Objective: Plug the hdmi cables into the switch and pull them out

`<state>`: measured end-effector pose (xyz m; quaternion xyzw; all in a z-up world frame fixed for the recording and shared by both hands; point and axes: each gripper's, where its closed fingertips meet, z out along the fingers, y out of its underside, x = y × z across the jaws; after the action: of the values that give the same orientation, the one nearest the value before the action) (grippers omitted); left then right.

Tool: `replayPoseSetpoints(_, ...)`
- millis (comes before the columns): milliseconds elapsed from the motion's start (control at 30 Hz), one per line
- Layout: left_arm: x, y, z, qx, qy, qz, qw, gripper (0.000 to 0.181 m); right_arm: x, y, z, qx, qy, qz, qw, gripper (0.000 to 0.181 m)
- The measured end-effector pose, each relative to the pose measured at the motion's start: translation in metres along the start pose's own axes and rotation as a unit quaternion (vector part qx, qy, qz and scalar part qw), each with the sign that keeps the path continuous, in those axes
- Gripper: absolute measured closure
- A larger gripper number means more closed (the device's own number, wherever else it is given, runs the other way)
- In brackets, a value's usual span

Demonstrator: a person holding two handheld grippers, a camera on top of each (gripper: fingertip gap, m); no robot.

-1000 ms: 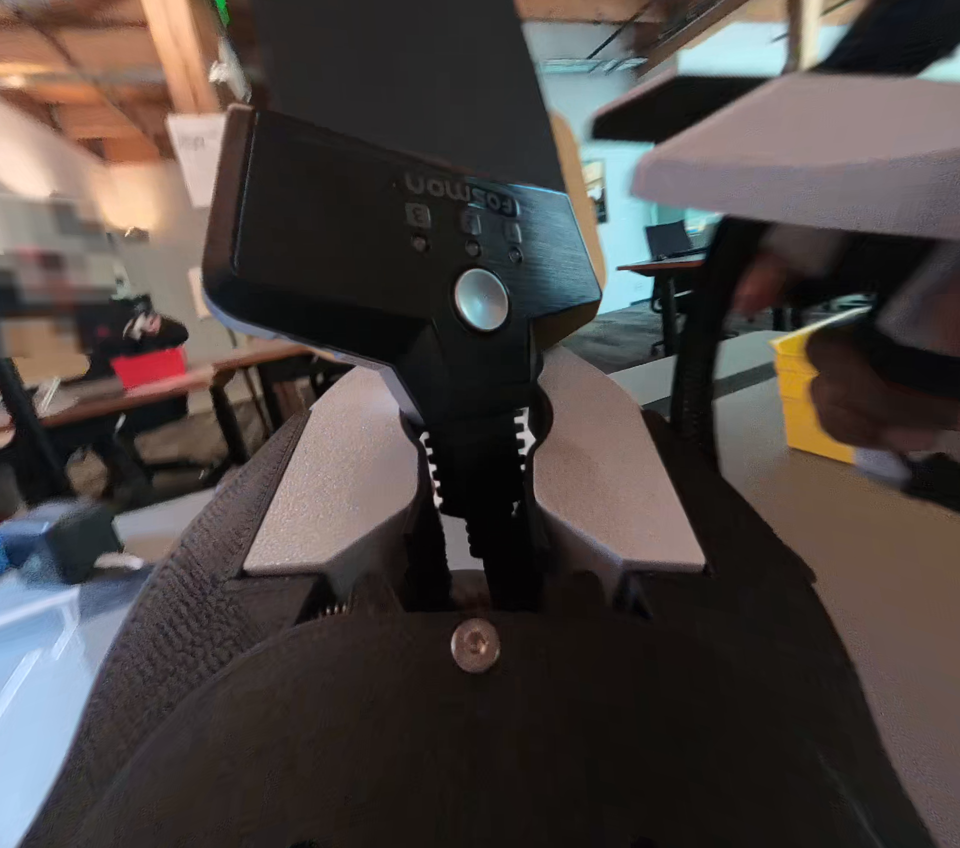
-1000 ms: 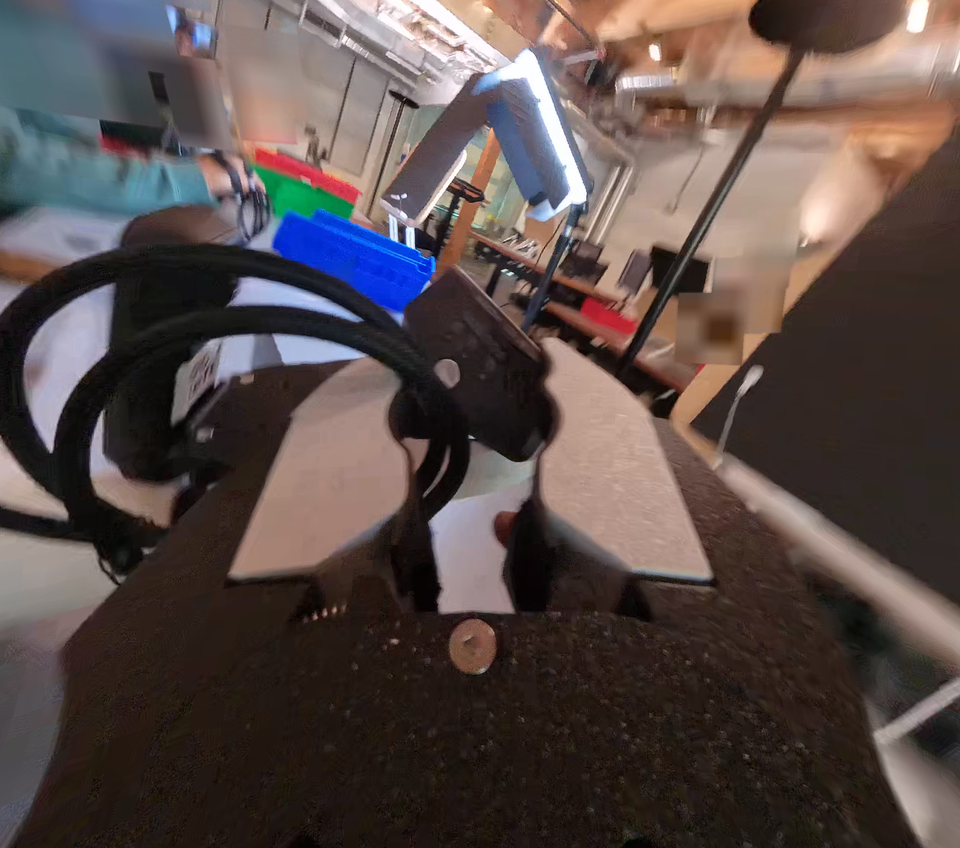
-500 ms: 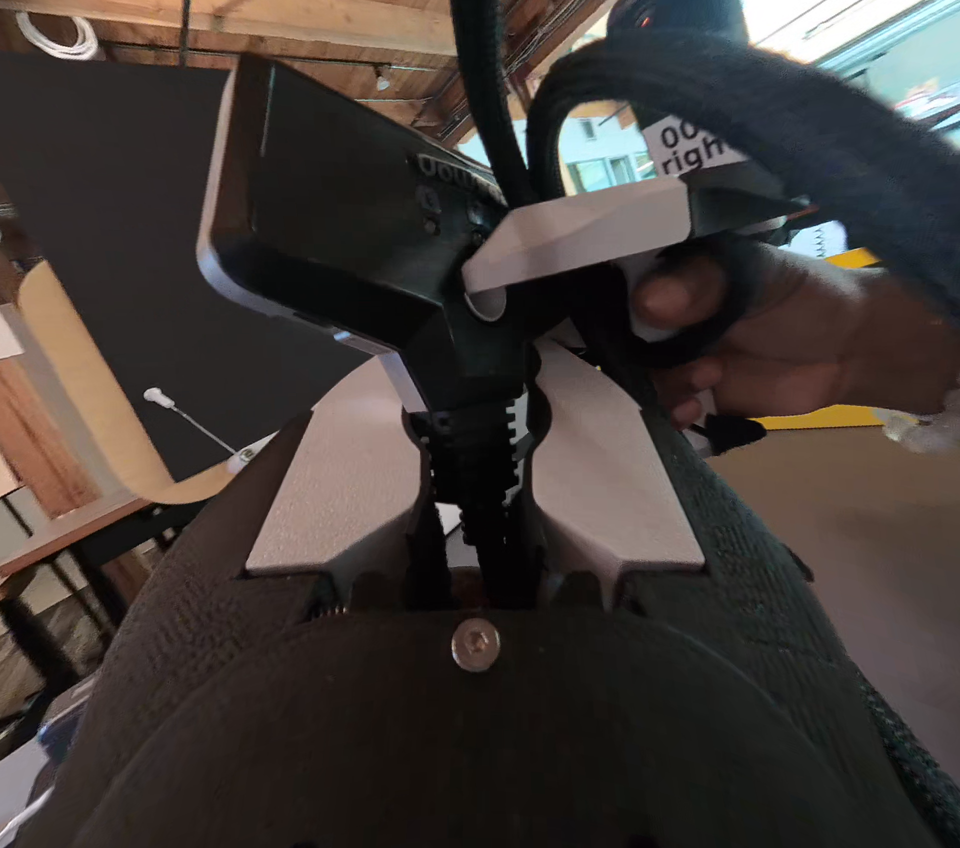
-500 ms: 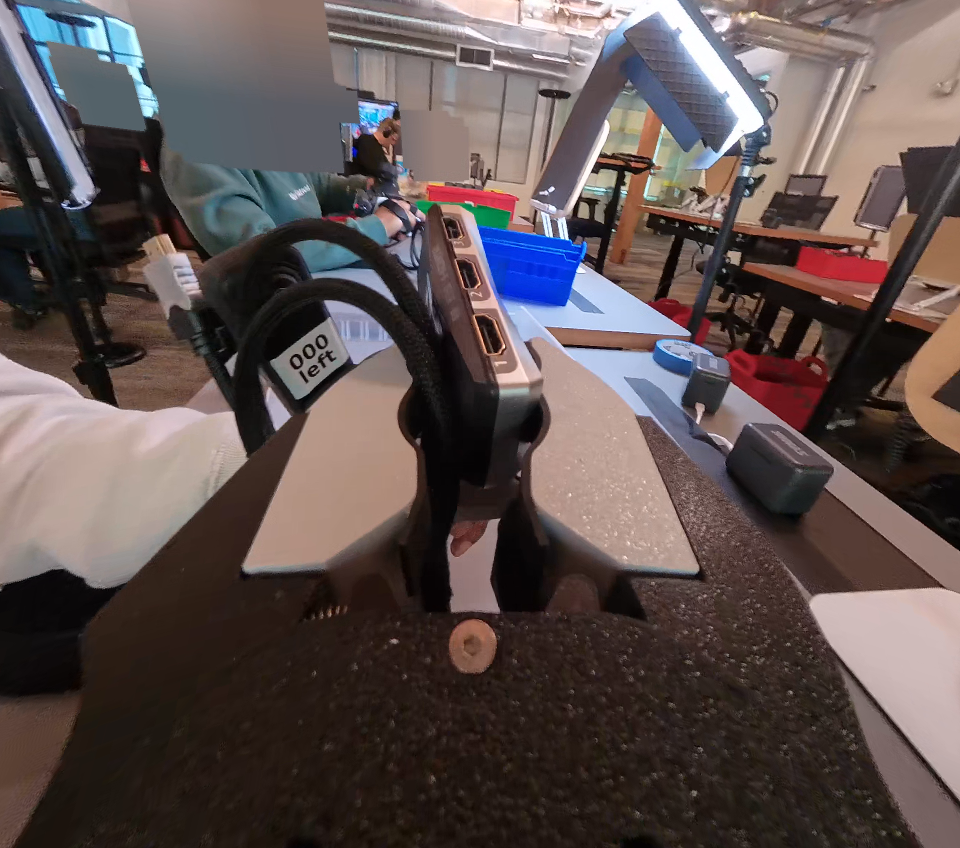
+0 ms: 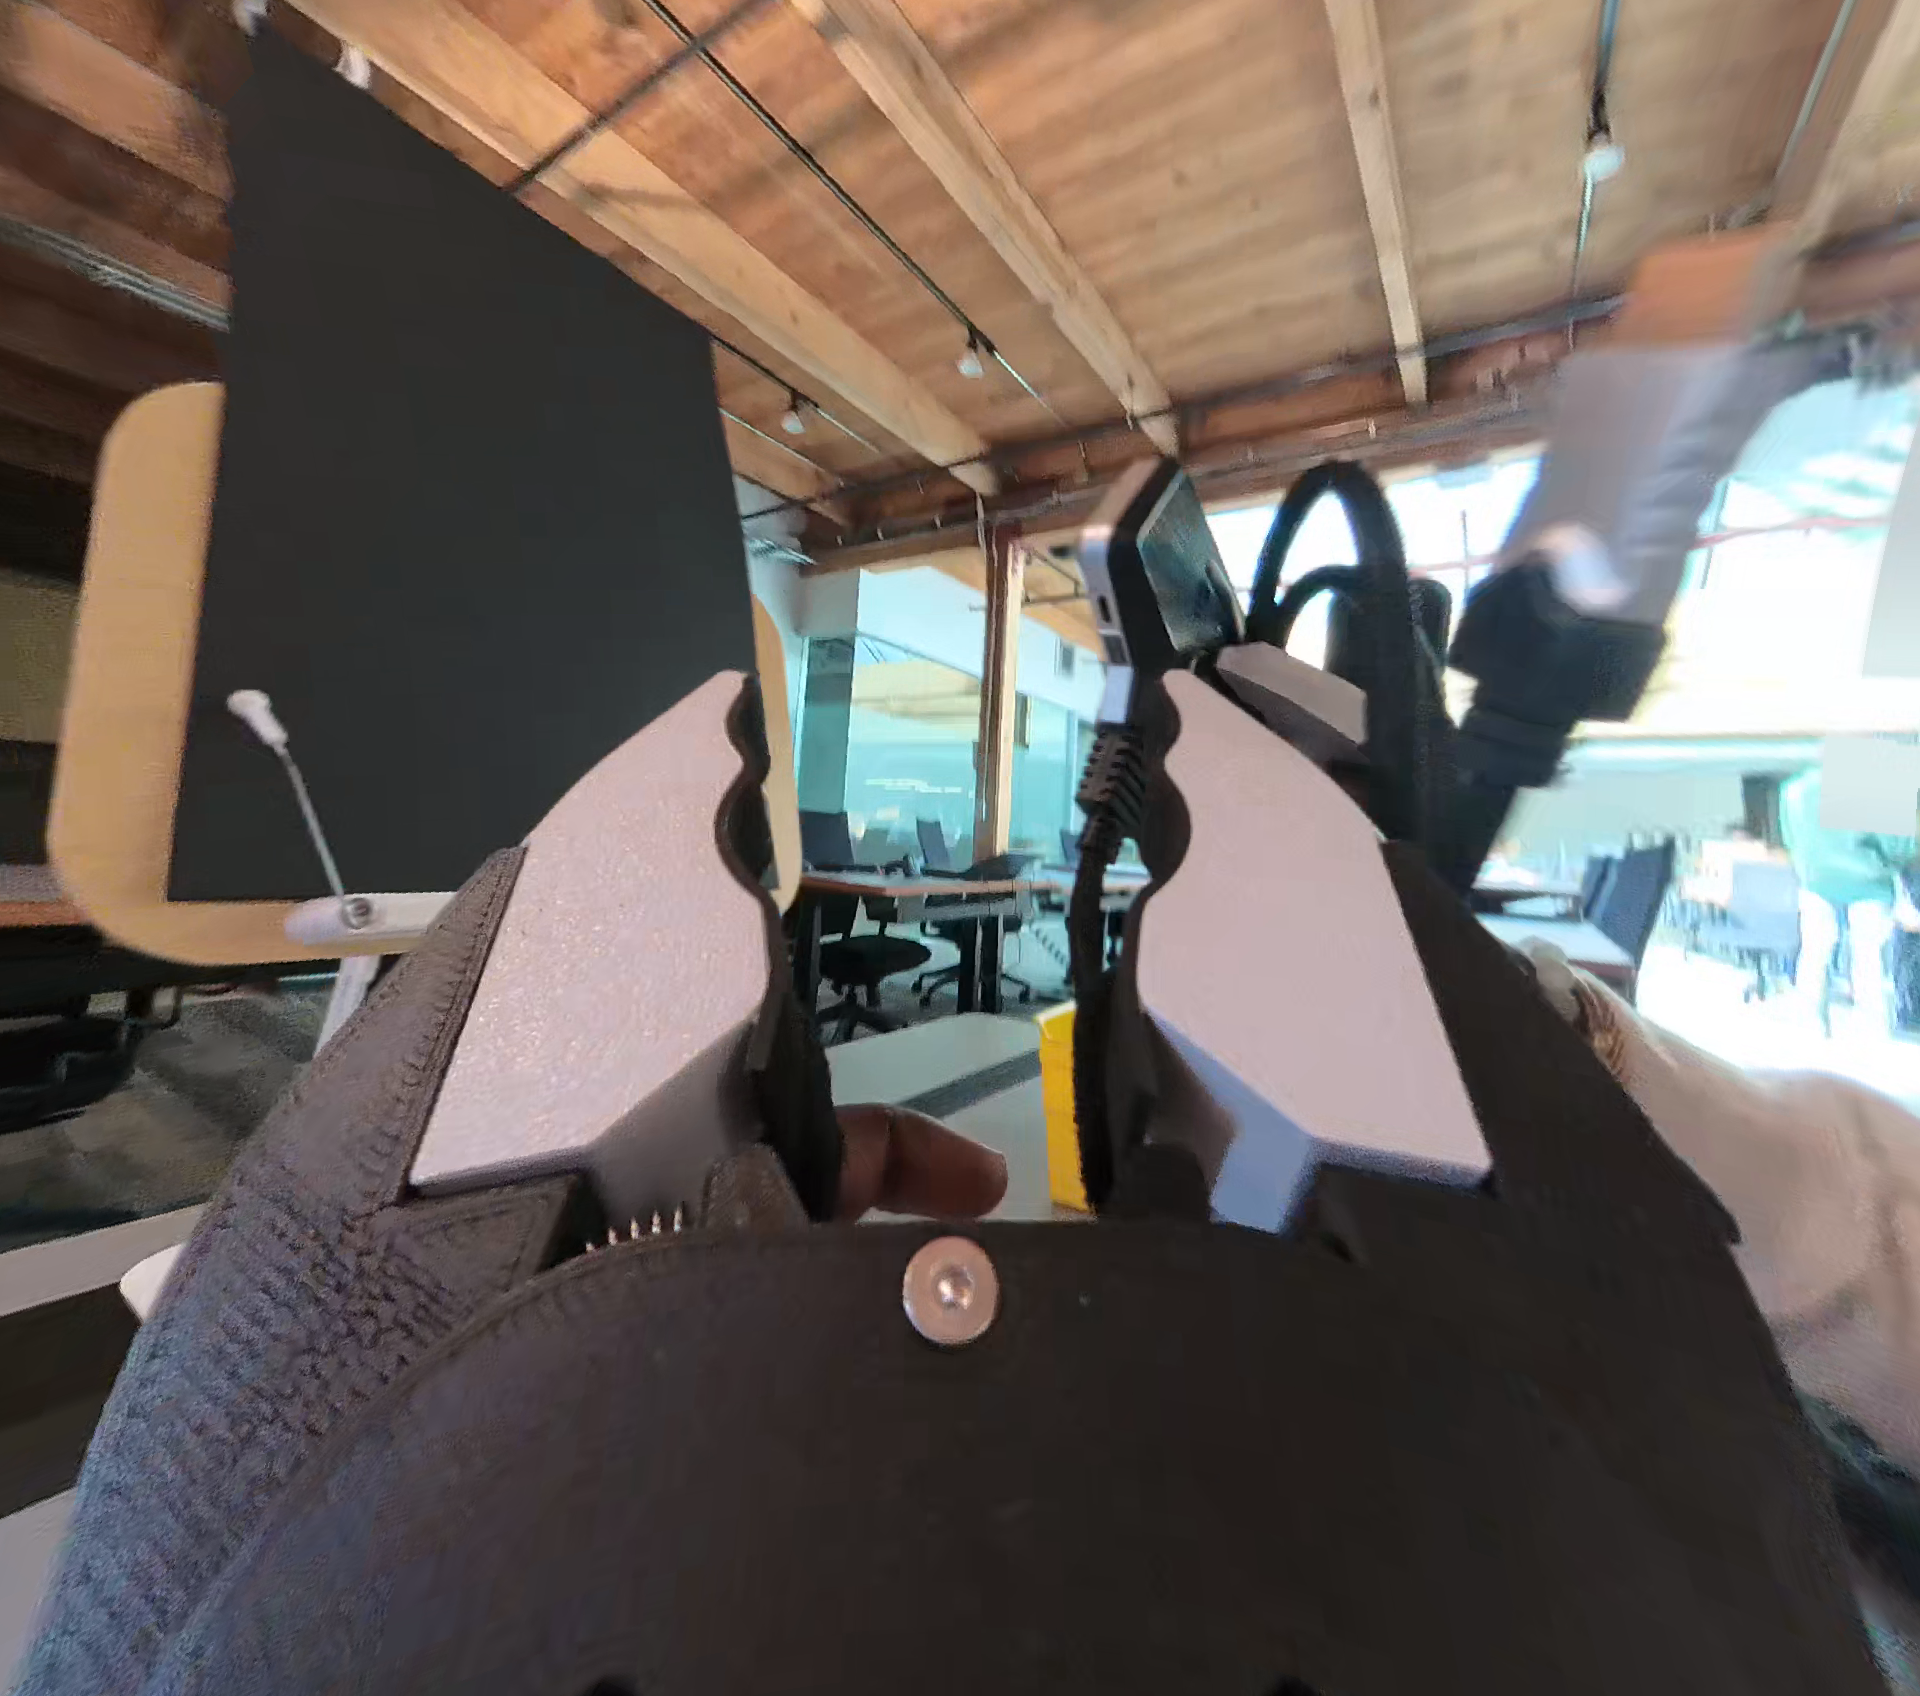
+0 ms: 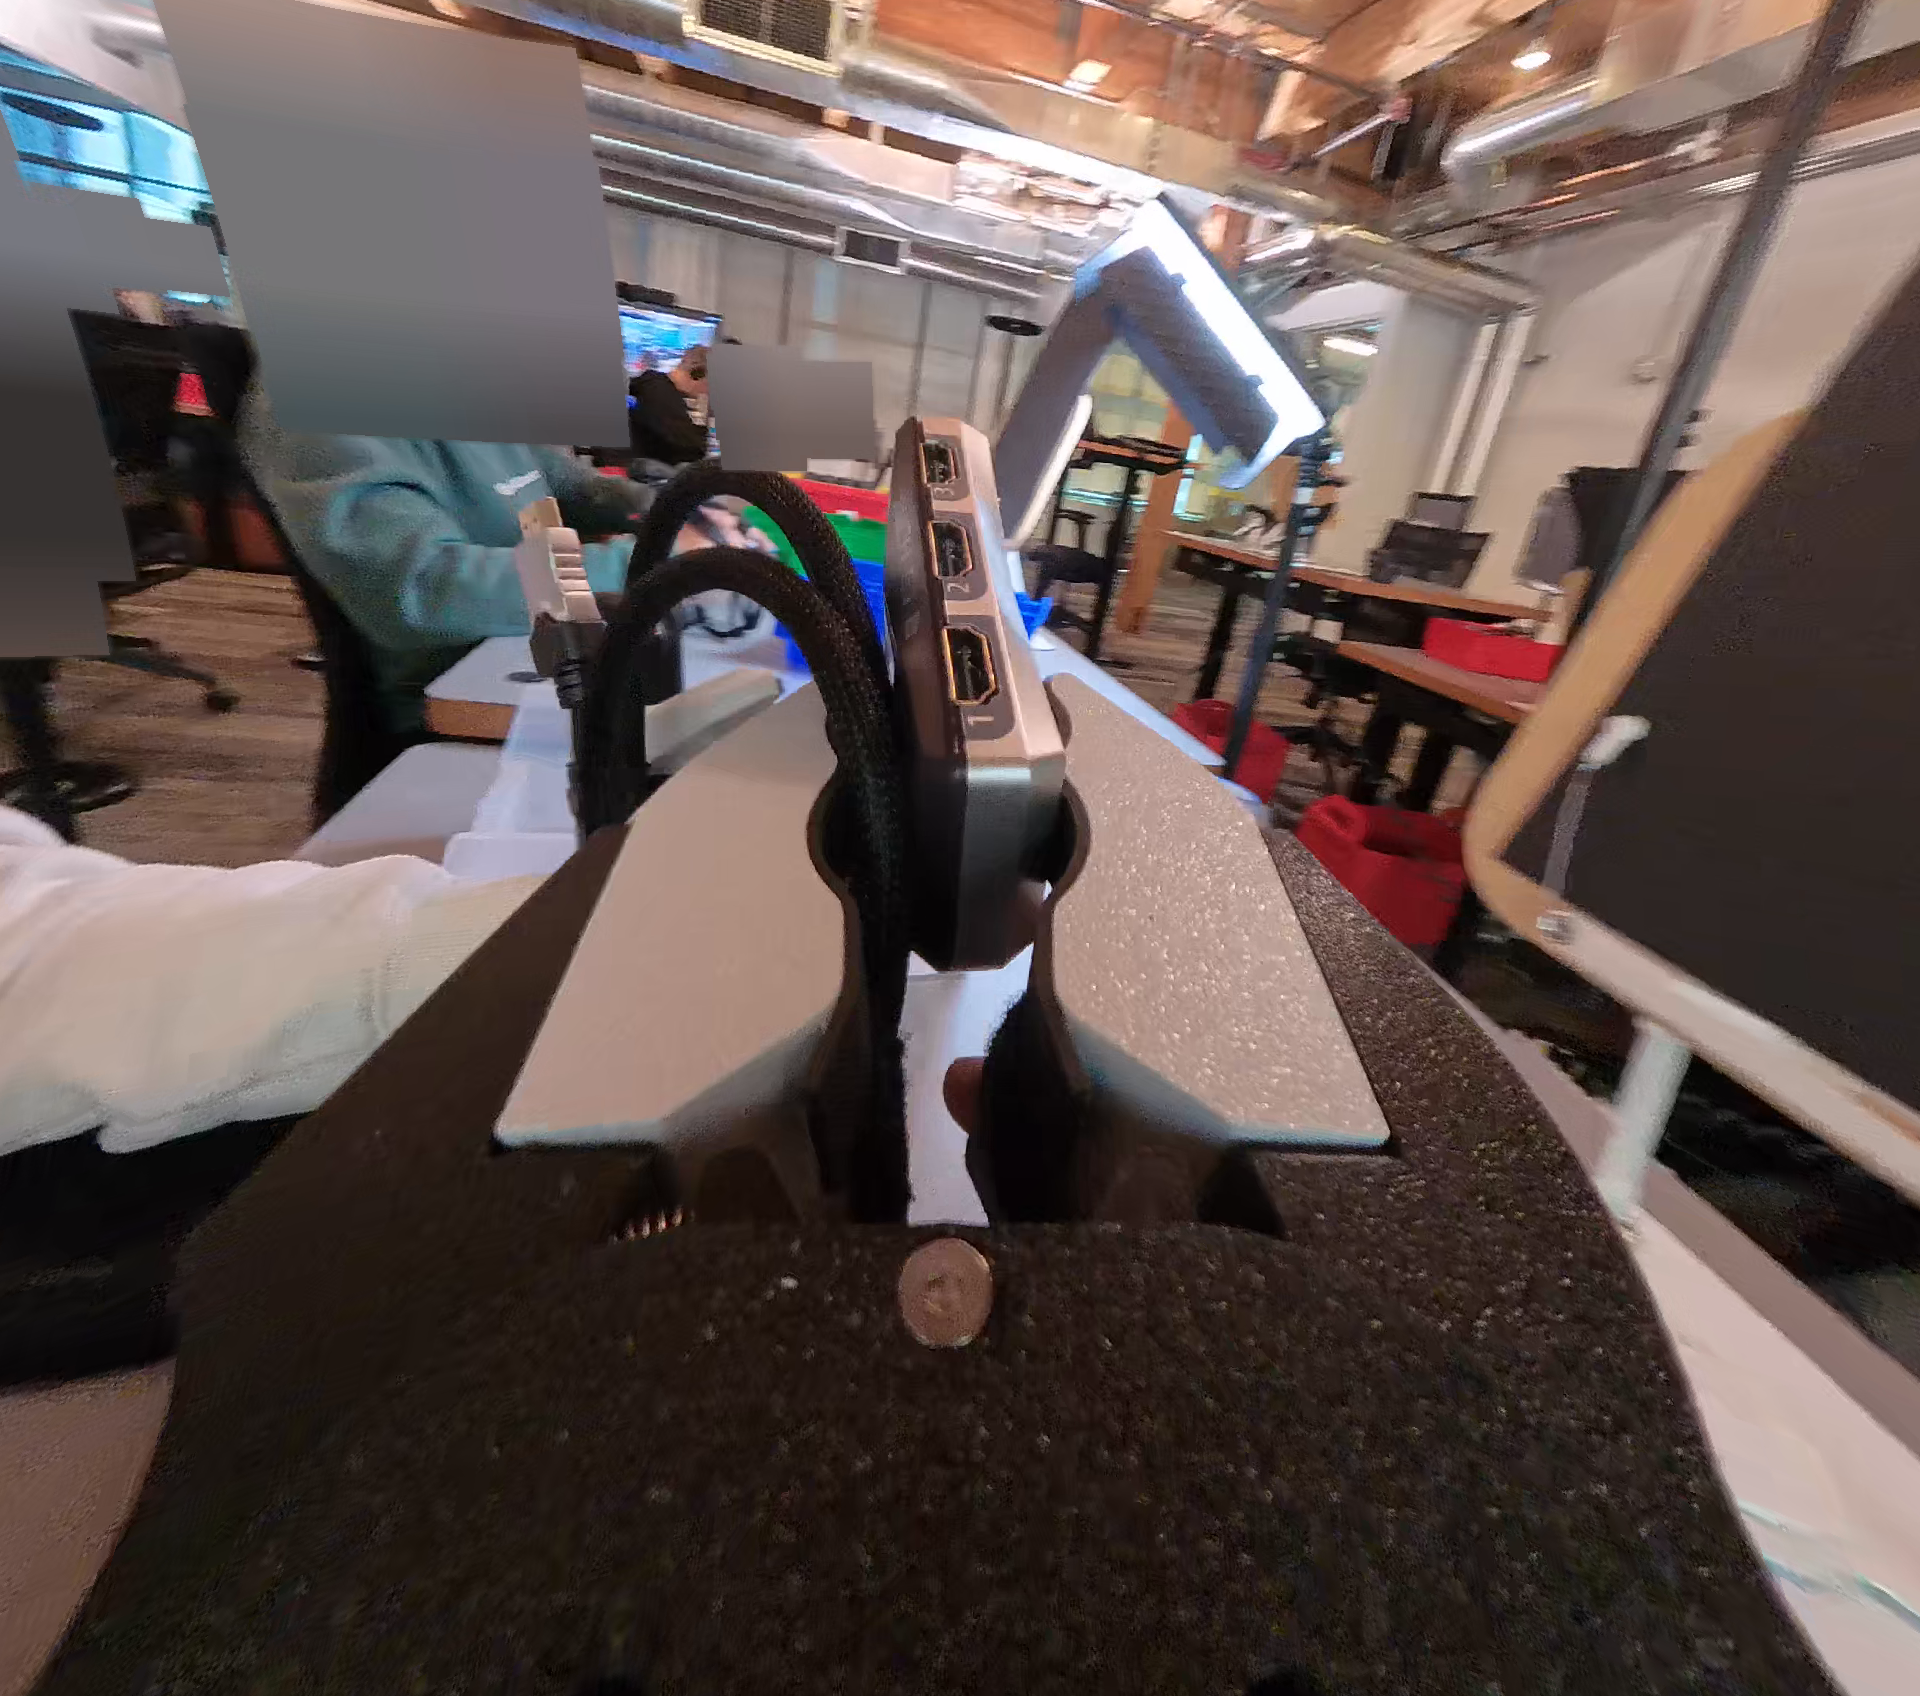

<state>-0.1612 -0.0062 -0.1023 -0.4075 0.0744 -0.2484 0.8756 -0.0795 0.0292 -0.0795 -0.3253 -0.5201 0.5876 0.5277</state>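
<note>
Closest in the right wrist view, the right tool [image 6: 945,825] is clamped on the switch [image 6: 971,711], a slim box of brushed grey metal with a black face, standing on its narrow edge between the two pale, grainy fingers [image 6: 1174,919]. Three sockets run up its side in the middle of the frame, all unplugged; small marks sit beside them, too fine to make out. A black braided cable [image 6: 831,638] loops up at the switch's left and runs down between the same fingers. The tool's body is rough black foam-like plastic with one round screw head at the lower centre.

Left of the cable, a pale grey ribbed plug [image 6: 556,571] sticks up, free of any socket. A white sleeve [image 6: 208,971] crosses the left edge.

In the left wrist view, the left tool [image 5: 951,753] stands wide apart with nothing between its wavy-edged pads. A fingertip [image 5: 914,1163] shows low in the gap. Just inside the right finger, a black ribbed strain relief and its cable hang down. Farther off, upper right of centre, the switch appears again, tilted, with cable loops beside it. A yellow box [image 5: 1060,1096] sits on the pale counter [image 5: 925,1054] beyond.

Behind everything: a black panel with a light wood rim at left, and a ceiling of bare wooden joists.
</note>
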Motion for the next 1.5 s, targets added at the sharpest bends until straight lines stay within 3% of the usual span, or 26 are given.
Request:
replayPoseSetpoints(133,-0.029,0.001,-0.007,-0.003,-0.086,0.017,0.996,0.116,0.038,-0.034,-0.044,-0.034,0.103,-0.039,0.993,0.15)
replayPoseSetpoints(233,-0.034,0.018,-0.006,-0.051,-0.108,0.054,0.991,0.123,0.079,-0.056,-0.106,-0.113,0.256,-0.08,0.957,0.15)
replayPoseSetpoints(300,-0.034,0.03,-0.005,-0.079,-0.116,0.074,0.987,0.125,0.103,-0.07,-0.164,-0.168,0.378,-0.122,0.902,0.15)
replayPoseSetpoints(400,-0.029,0.045,-0.002,-0.116,-0.108,0.1,0.982,0.128,0.127,-0.081,-0.256,-0.239,0.532,-0.145,0.799,0.15)
replayPoseSetpoints(500,-0.024,0.057,-0.001,-0.147,-0.095,0.124,0.977,0.129,0.139,-0.065,-0.325,-0.287,0.613,-0.101,0.729,0.15)
replayPoseSetpoints(600,-0.022,0.065,0.0,-0.163,-0.089,0.136,0.973,0.129,0.148,-0.032,-0.353,-0.308,0.623,-0.025,0.719,0.15)
replayPoseSetpoints(767,-0.022,0.07,-0.001,-0.181,-0.087,0.151,0.968,0.131,0.156,0.032,-0.341,-0.326,0.552,0.115,0.759,0.15)
replayPoseSetpoints(833,-0.02,0.071,-0.001,-0.185,-0.084,0.154,0.967,0.131,0.154,0.058,-0.341,-0.337,0.528,0.173,0.76,0.15)
replayPoseSetpoints(933,-0.019,0.074,0.0,-0.191,-0.079,0.158,0.966,0.132,0.145,0.094,-0.364,-0.367,0.521,0.262,0.725,0.147)
replayPoseSetpoints(1000,-0.018,0.076,-0.001,-0.197,-0.077,0.162,0.964,0.132,0.132,0.116,-0.388,-0.417,0.52,0.313,0.677,0.132)
replayPoseSetpoints(1067,-0.018,0.079,-0.001,-0.201,-0.076,0.168,0.962,0.132,0.128,0.118,-0.398,-0.417,0.526,0.336,0.66,0.118)
replayPoseSetpoints(1200,-0.016,0.08,0.0,-0.209,-0.073,0.181,0.958,0.132,0.144,0.067,-0.391,-0.339,0.565,0.264,0.704,0.099)
replayPoseSetpoints(1300,-0.001,0.072,0.007,-0.198,-0.05,0.184,0.961,0.128,0.151,-0.004,-0.366,-0.257,0.581,0.137,0.76,0.075)
replayPoseSetpoints(1333,0.012,0.063,0.013,-0.183,-0.028,0.182,0.966,0.124,0.15,-0.038,-0.349,-0.207,0.576,0.079,0.787,0.064)
replayPoseSetpoints(1400,0.042,0.041,0.024,-0.152,0.011,0.186,0.971,0.122,0.127,-0.117,-0.307,-0.067,0.535,-0.047,0.841,0.062)
replayPoseSetpoints(1433,0.052,0.033,0.028,-0.148,0.017,0.194,0.97,0.122,0.106,-0.156,-0.291,0.02,0.515,-0.096,0.851,0.066)
replayPoseSetpoints(1500,0.057,0.034,0.034,-0.187,-0.008,0.164,0.969,0.125,0.053,-0.218,-0.272,0.199,0.461,-0.167,0.848,0.091)
